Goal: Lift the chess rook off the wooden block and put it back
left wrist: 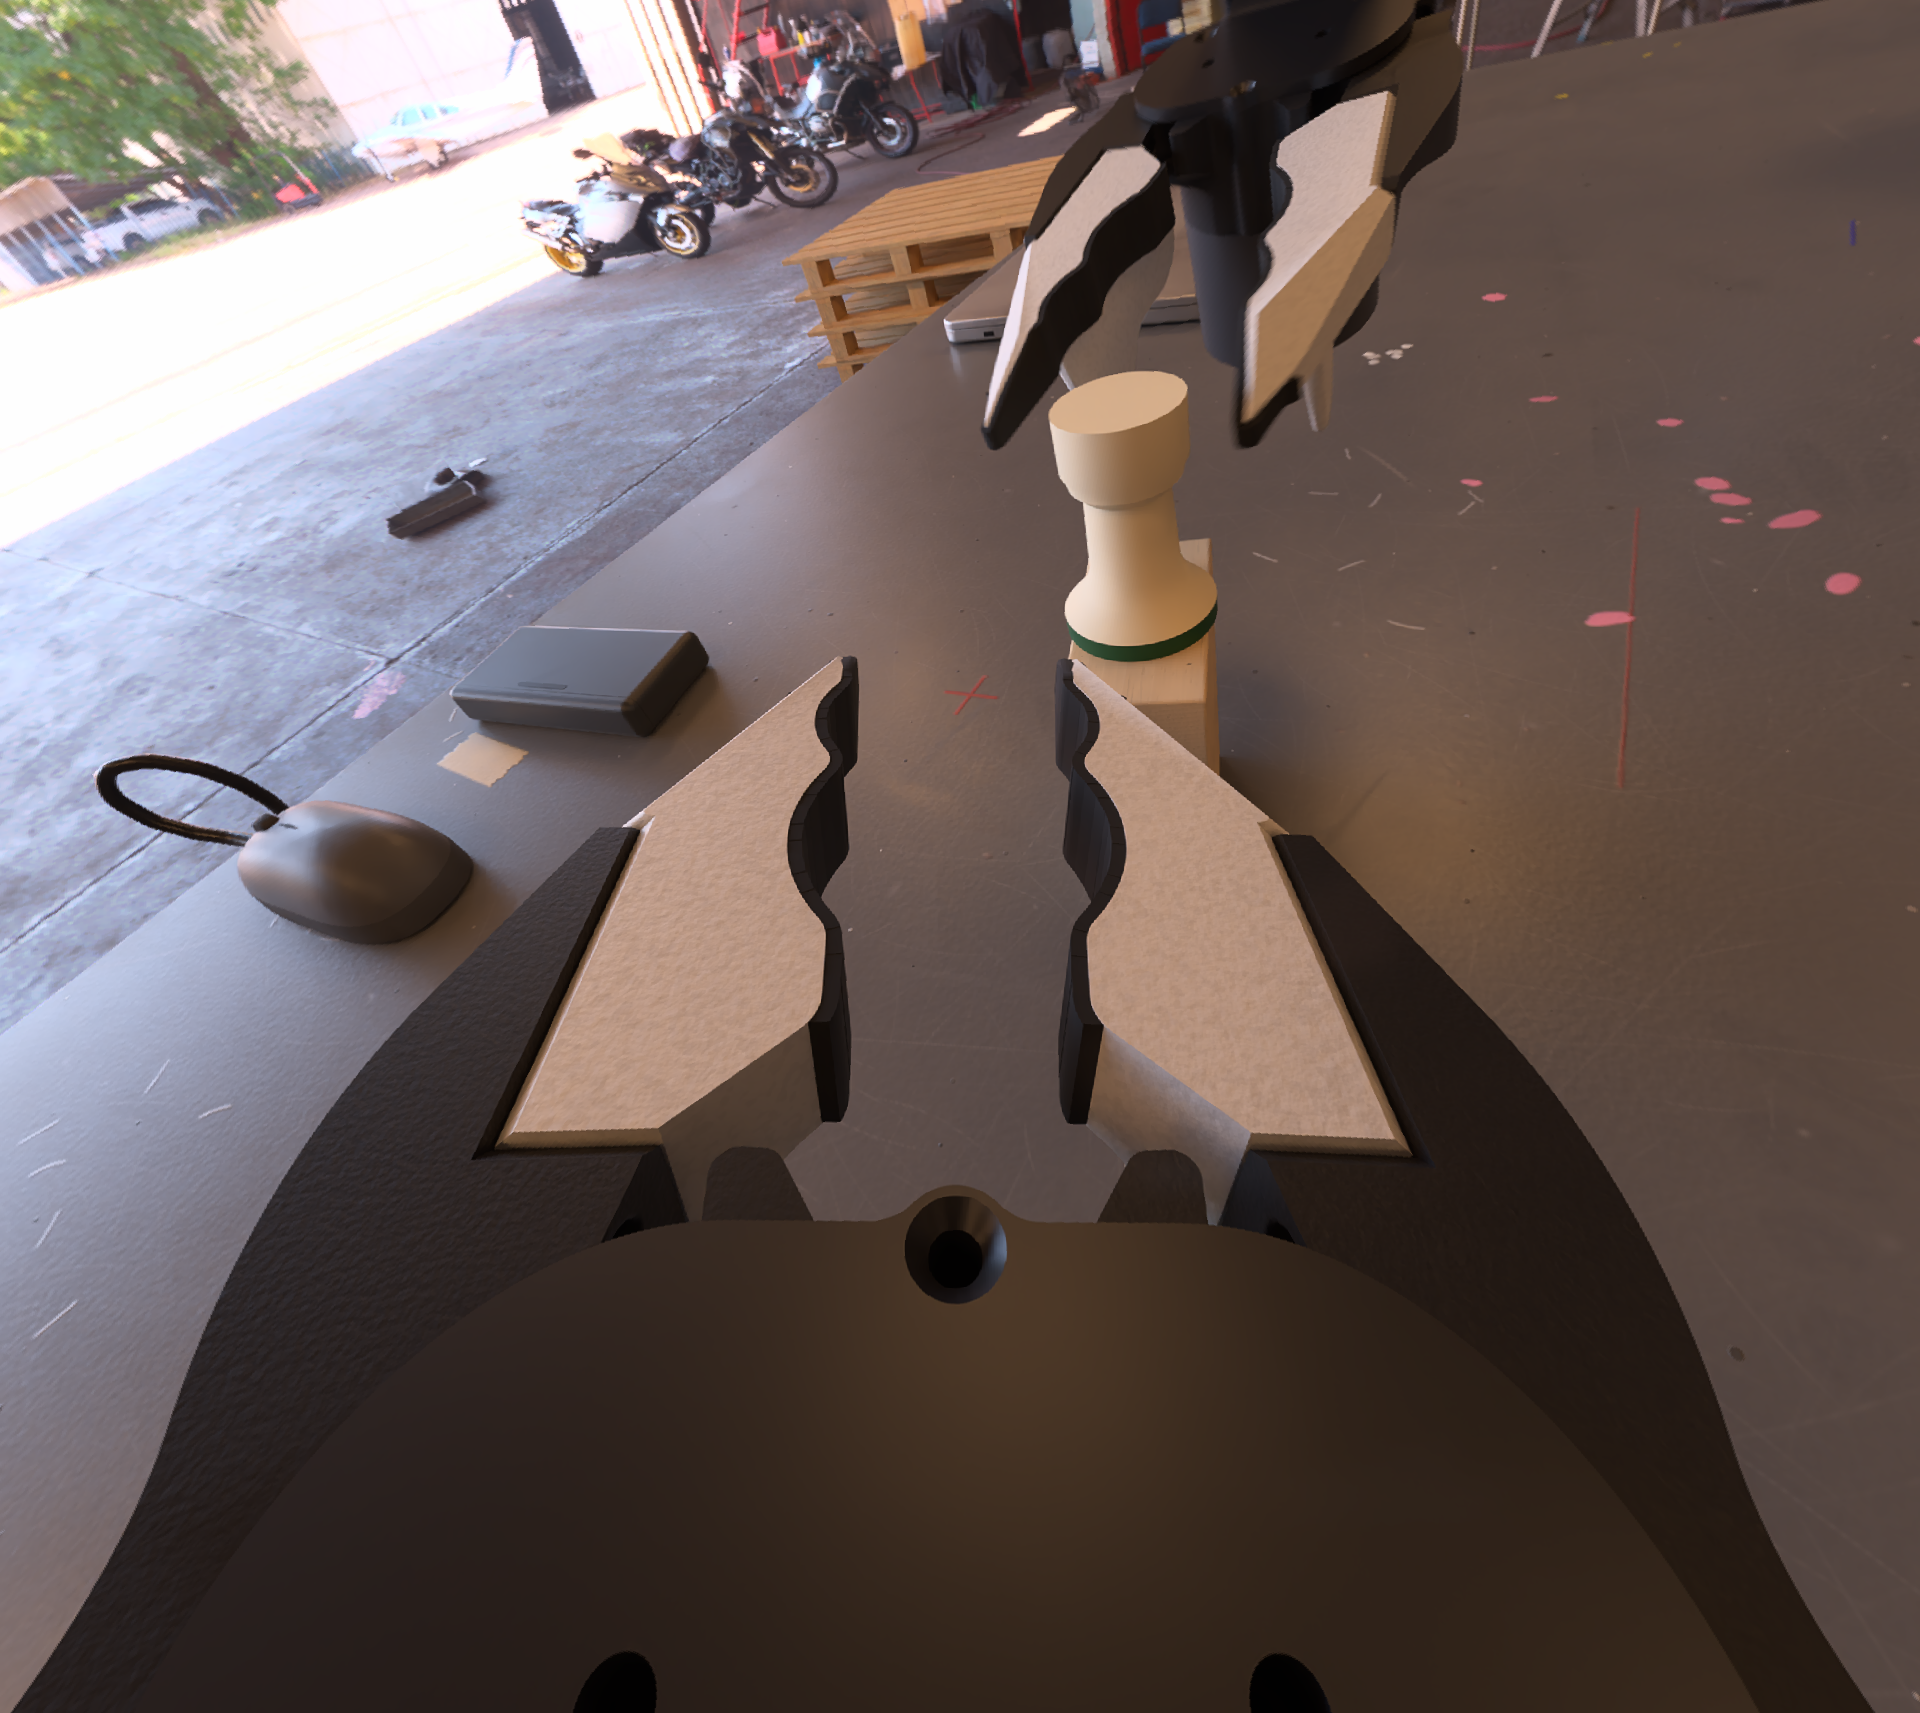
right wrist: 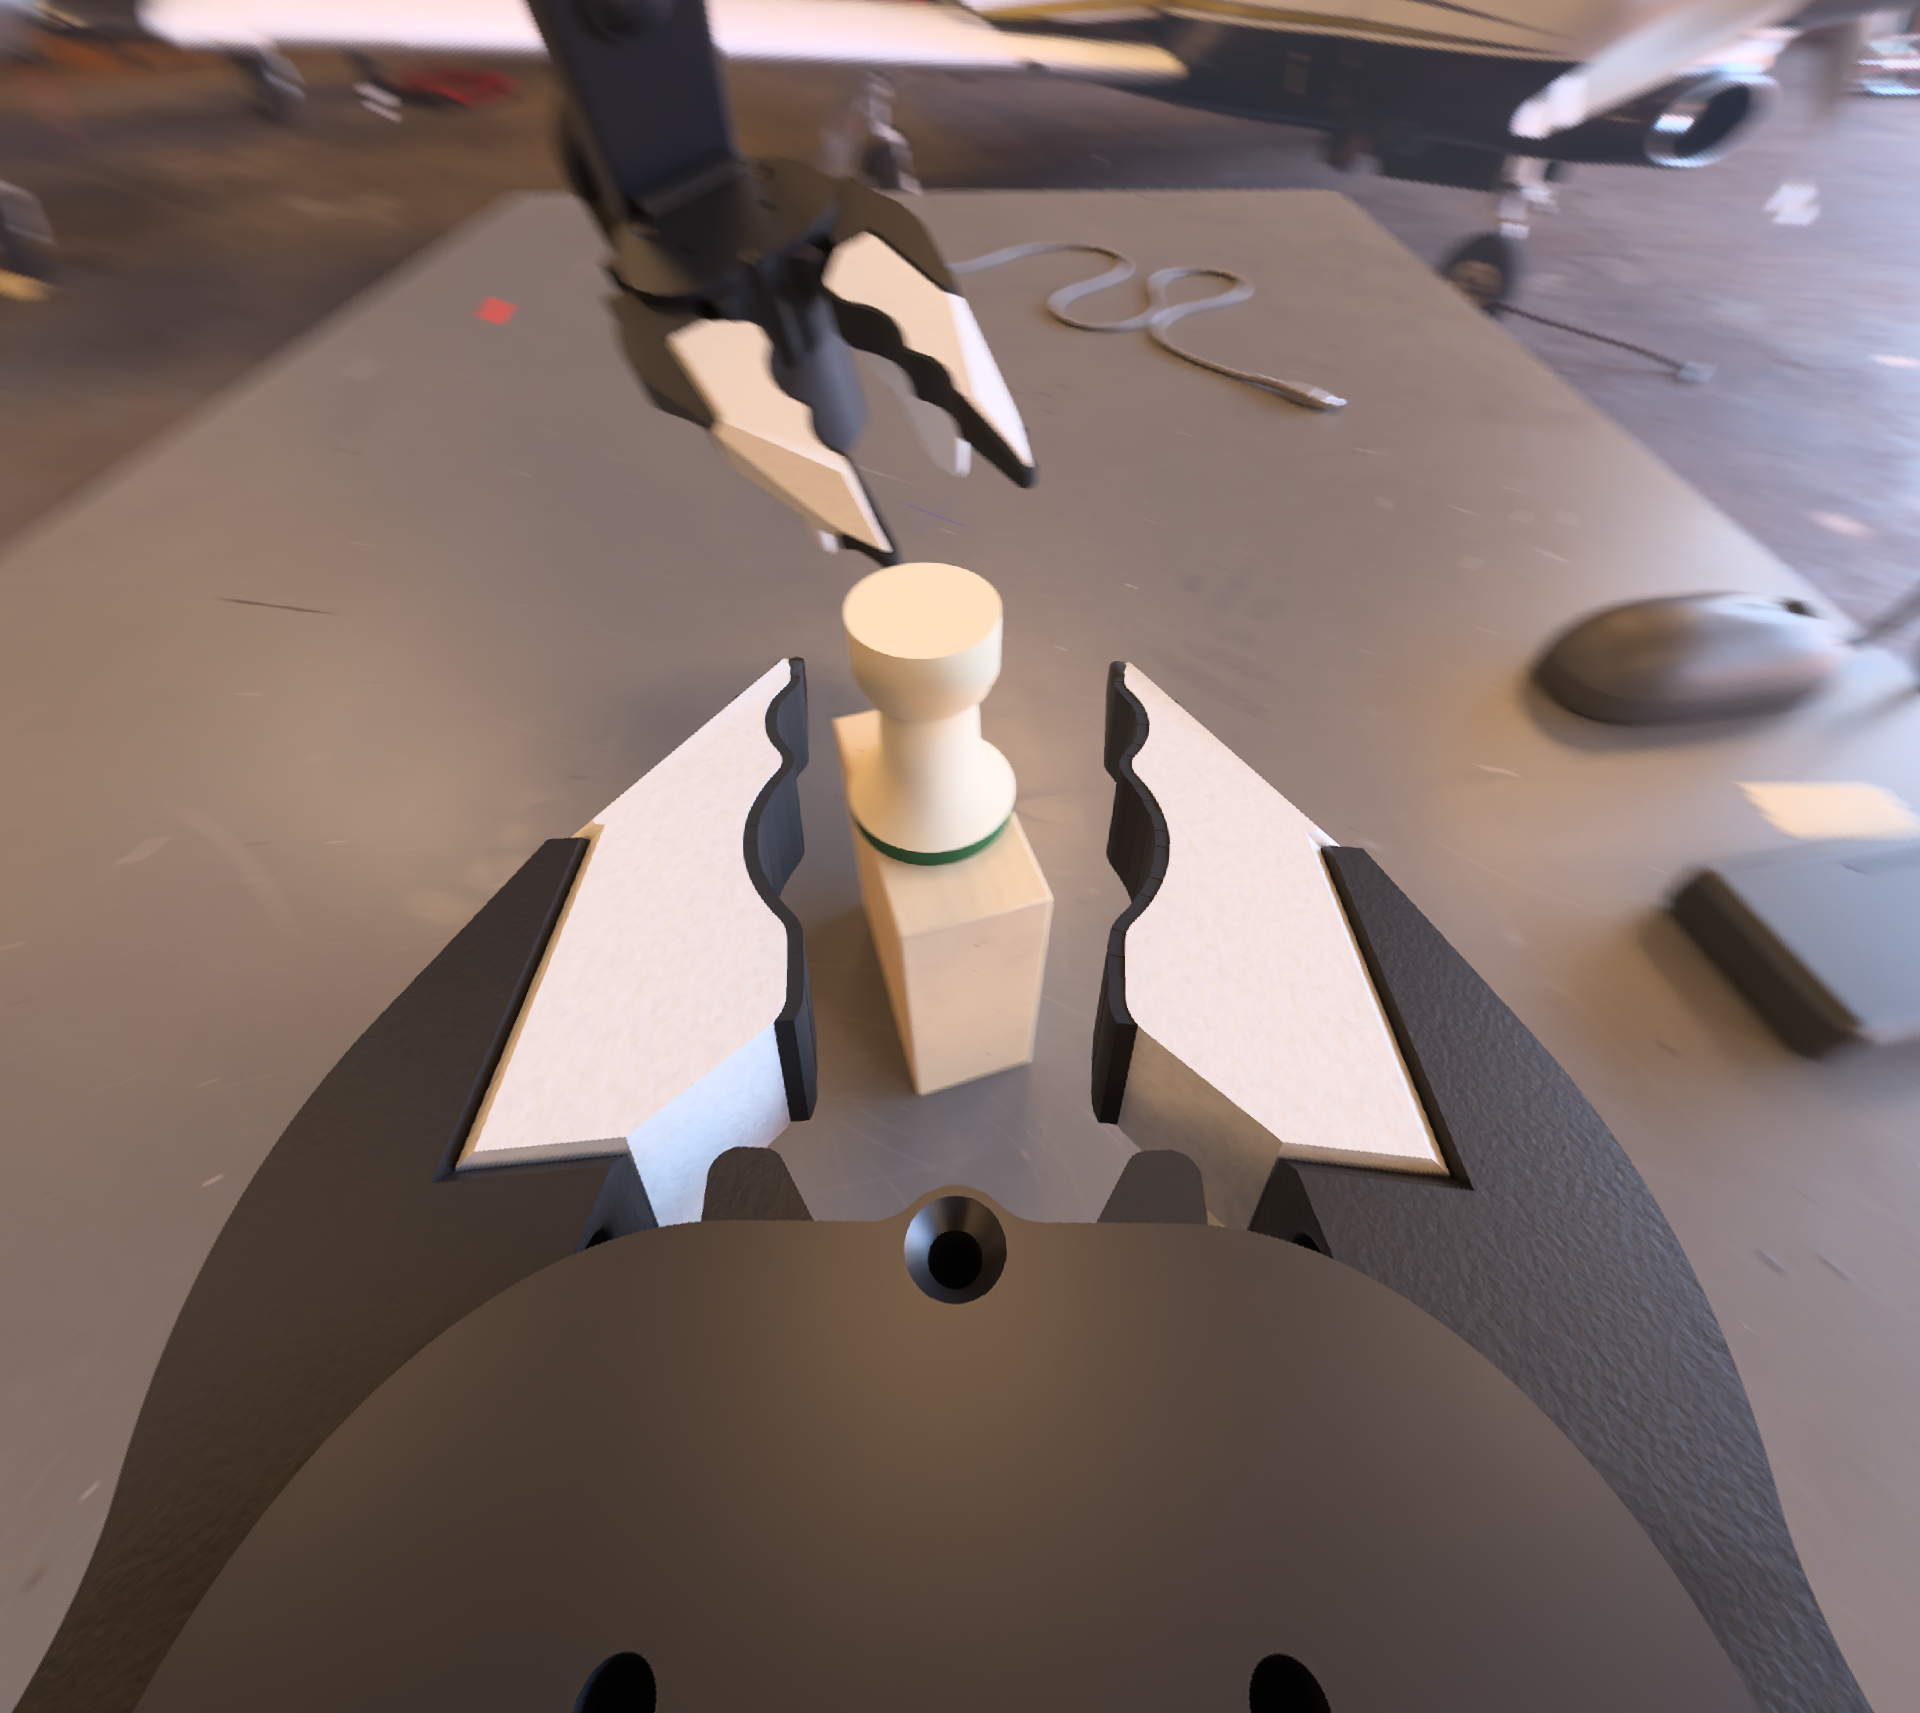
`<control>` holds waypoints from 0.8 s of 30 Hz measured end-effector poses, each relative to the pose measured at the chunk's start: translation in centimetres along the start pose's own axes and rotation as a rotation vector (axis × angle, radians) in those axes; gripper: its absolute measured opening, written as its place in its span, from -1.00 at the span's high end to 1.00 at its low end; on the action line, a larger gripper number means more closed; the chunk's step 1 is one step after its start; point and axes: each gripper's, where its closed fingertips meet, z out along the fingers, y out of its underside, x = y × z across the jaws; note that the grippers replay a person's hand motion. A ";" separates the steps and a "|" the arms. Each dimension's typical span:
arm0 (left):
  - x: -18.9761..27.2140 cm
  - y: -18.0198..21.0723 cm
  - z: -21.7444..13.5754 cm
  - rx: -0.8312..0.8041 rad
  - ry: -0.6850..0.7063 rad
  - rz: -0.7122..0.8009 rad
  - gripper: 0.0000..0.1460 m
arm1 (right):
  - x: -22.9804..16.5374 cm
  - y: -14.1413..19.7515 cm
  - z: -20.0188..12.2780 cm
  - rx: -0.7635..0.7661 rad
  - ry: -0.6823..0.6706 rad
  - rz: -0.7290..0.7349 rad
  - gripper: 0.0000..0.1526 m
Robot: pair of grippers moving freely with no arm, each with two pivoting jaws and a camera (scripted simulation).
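Observation:
A cream chess rook (left wrist: 1132, 510) with a green ring at its base stands upright on a small pale wooden block (left wrist: 1179, 707) on the grey table. My left gripper (left wrist: 958, 676) is open and empty, low over the table, just short of the block and a little to its left. My right gripper (left wrist: 1127, 432) is open, pointing down, with its tips on either side of the rook's top and not touching it. In the right wrist view the rook (right wrist: 925, 728) and the block (right wrist: 956, 957) sit between the open fingers of the right gripper (right wrist: 956, 671), and the left gripper (right wrist: 951, 510) shows beyond.
A grey mouse (left wrist: 353, 868) and a dark flat box (left wrist: 582, 676) lie to the left near the table edge; they also show in the right wrist view, the mouse (right wrist: 1694, 655) and the box (right wrist: 1797, 946). A silver laptop (left wrist: 977, 325) lies behind. A grey cable (right wrist: 1153, 302) lies far off.

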 end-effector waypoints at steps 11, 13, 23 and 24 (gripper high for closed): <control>-1.5 1.5 -0.6 0.002 -0.028 -0.069 0.48 | -1.3 0.7 1.8 0.036 -0.322 0.069 0.14; -1.6 1.4 -0.7 0.007 -0.031 -0.074 0.48 | -1.3 0.9 2.0 0.041 -0.336 0.075 0.17; -1.6 1.6 -0.6 0.000 -0.034 -0.068 0.48 | -1.8 -0.4 1.7 0.110 -0.268 0.012 0.58; -1.6 1.6 -0.6 -0.002 -0.035 -0.070 0.48 | -1.9 -0.4 1.7 0.109 -0.249 0.001 0.58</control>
